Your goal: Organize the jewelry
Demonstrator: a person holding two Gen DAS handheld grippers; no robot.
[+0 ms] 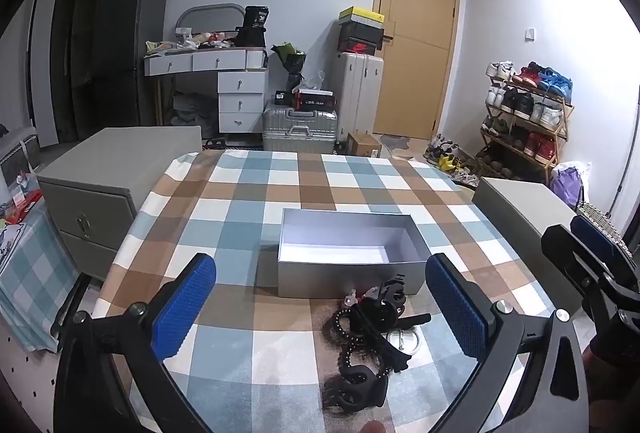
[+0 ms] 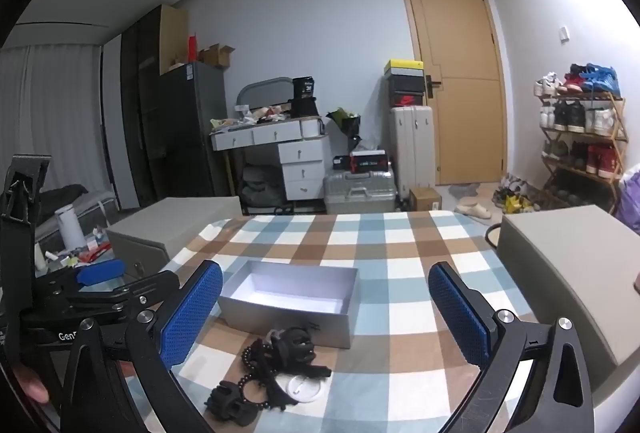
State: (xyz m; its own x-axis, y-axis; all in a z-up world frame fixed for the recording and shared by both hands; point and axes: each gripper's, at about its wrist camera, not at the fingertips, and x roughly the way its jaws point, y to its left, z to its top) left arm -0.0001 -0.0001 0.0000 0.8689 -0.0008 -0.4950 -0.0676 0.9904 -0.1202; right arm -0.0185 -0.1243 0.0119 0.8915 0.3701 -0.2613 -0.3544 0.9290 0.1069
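Observation:
An open silver box (image 1: 348, 269) (image 2: 292, 317) with a white inside sits empty on the checked tablecloth (image 1: 248, 193) (image 2: 400, 273). In front of it lies a heap of black accessories (image 1: 372, 337) (image 2: 280, 369): a beaded bracelet (image 1: 344, 345) (image 2: 250, 357), claw hair clips (image 1: 356, 385) (image 2: 228, 407) and a white ring-shaped piece (image 1: 402, 339) (image 2: 304, 389). My left gripper (image 1: 320, 317) hovers open just before the heap, nothing between its blue pads. My right gripper (image 2: 326, 317) is open too, above the heap and box, and shows at the right edge of the left wrist view (image 1: 592, 265).
Grey cabinets stand beside the table, one left (image 1: 104, 185) (image 2: 168, 229) and one right (image 1: 520, 201) (image 2: 568, 273). Beyond are suitcases (image 1: 300, 131), a cluttered dresser (image 1: 216, 73), a wooden door (image 1: 416, 41) and a shoe rack (image 1: 528, 113).

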